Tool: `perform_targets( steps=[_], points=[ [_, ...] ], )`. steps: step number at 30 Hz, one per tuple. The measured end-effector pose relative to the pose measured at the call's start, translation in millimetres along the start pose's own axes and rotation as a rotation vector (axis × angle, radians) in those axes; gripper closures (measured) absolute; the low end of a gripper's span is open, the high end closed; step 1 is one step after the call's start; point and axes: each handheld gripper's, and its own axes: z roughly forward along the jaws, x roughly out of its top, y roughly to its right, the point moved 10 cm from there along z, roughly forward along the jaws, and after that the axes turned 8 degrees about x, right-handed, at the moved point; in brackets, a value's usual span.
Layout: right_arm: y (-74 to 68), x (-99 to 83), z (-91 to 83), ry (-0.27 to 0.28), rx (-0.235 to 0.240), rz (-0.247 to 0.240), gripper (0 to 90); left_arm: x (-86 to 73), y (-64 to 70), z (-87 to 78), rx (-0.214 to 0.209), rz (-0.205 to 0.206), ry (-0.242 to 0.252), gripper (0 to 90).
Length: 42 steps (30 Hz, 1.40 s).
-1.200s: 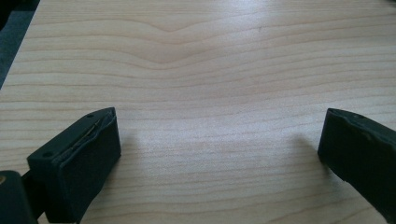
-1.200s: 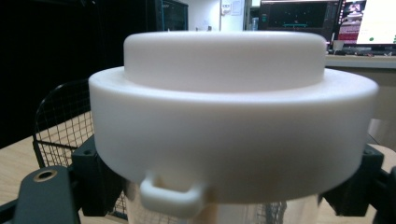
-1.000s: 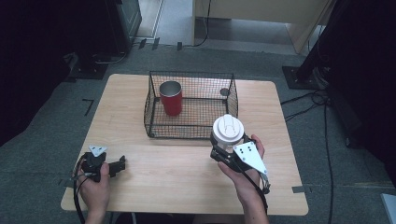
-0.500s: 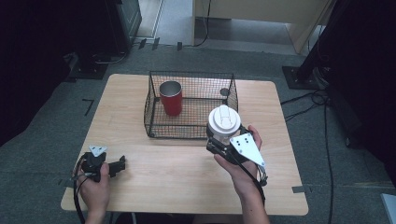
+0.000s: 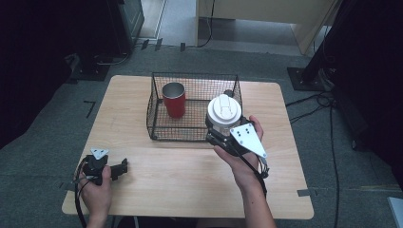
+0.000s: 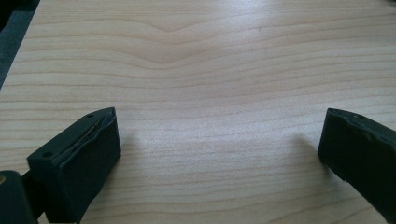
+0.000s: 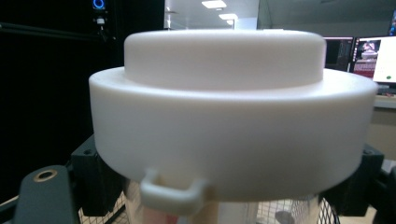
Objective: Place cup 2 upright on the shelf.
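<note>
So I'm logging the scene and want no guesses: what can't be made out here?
- Body of the white-lidded cup: high view, covered by its lid and the right gripper; right gripper view, cut off by the bottom edge.
- Small dark thing in the wire basket: too small to identify.
- Inside of the red cup: too dim.

Two cups (image 5: 174, 99) (image 5: 223, 115); one basket (image 5: 157, 107)

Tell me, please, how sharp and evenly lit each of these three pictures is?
High view: table brightly and evenly lit, its surroundings fall to near black; detail is soft. Left gripper view: wood grain crisp, with faint shadows beside the jaws of the left gripper. Right gripper view: the white lid is so close it looks soft-edged, and ceiling lights glare behind it.
</note>
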Motion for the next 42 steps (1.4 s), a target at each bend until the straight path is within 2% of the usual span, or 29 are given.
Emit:
perform_targets(
  steps=[8, 21, 29, 34, 42],
  points=[
    [-1.0, 11.4, 15.7, 0.018, 0.012, -0.009, 16.2, 0.0, 0.0, 0.0, 0.000, 0.000, 0.000, 0.0],
    [4.1, 25.9, 53.4, 0.058, 0.012, -0.008, 16.2, -0.1, 0.1, 0.1, 0.000, 0.000, 0.000, 0.0],
    [7.0, 22.0, 74.6, 0.070, 0.017, -0.002, 16.2, -0.1, 0.0, 0.1, 0.000, 0.000, 0.000, 0.0],
    [14.7, 17.7, 88.3, 0.076, 0.009, 0.014, 16.2, -0.1, 0.0, 0.1, 0.000, 0.000, 0.000, 0.0],
    [27.8, 0.5, 114.6, 0.043, 0.001, 0.010, 16.2, 0.0, 0.0, 0.1, 0.000, 0.000, 0.001, 0.0]
  ],
)
